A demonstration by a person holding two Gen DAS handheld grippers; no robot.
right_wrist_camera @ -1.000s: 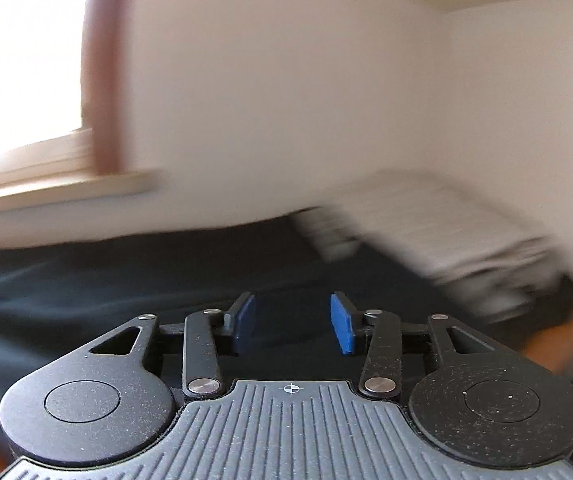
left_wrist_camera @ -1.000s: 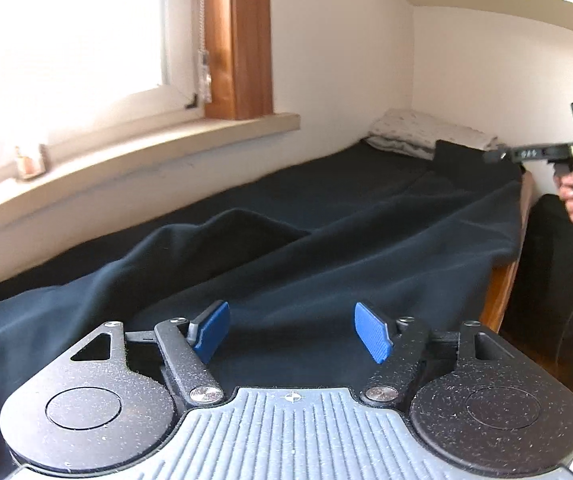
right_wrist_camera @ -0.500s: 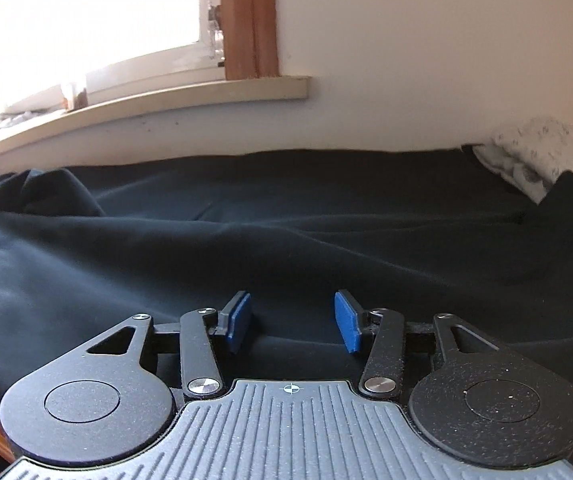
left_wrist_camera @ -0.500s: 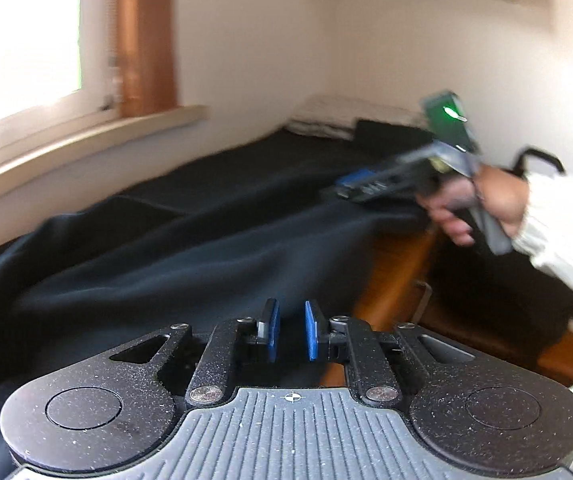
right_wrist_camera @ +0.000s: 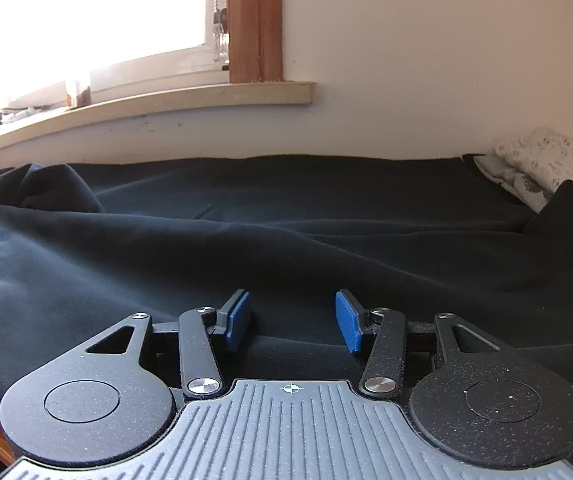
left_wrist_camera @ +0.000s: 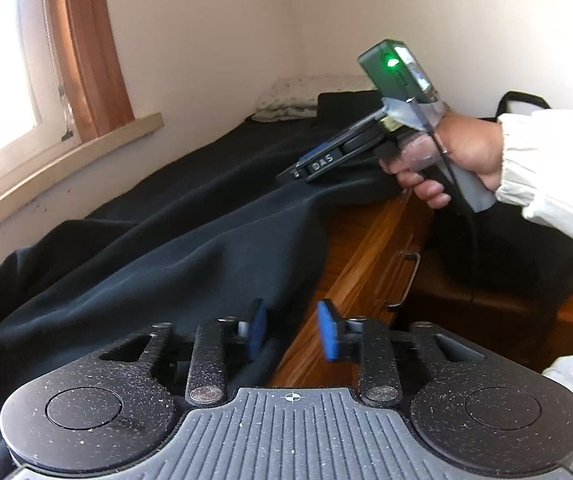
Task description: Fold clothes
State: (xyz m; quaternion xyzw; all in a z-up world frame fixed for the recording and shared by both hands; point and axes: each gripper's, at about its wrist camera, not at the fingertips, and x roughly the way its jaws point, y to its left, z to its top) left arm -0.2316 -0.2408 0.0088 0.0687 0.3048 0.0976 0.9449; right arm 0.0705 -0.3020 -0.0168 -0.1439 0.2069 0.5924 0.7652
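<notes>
A large dark navy garment point(left_wrist_camera: 174, 248) lies spread over the bed and hangs over its near edge; it fills the right wrist view point(right_wrist_camera: 286, 240) too. My left gripper point(left_wrist_camera: 290, 334) is open and empty, hovering at the garment's hanging edge beside the wooden bed frame. My right gripper point(right_wrist_camera: 292, 320) is open and empty, just above the garment's near edge. In the left wrist view the right gripper point(left_wrist_camera: 306, 162) appears held in a hand over the fabric, farther along the bed.
A patterned pillow point(left_wrist_camera: 306, 96) lies at the bed's head in the corner. A window sill point(right_wrist_camera: 166, 102) runs along the wall behind the bed. The wooden bed frame with a drawer handle point(left_wrist_camera: 406, 276) is at right, with a dark bag point(left_wrist_camera: 518, 248) beyond.
My left gripper closed almost shut half a second ago and has partly reopened, swinging right toward the bed edge. My right gripper dropped low over the garment and stays open.
</notes>
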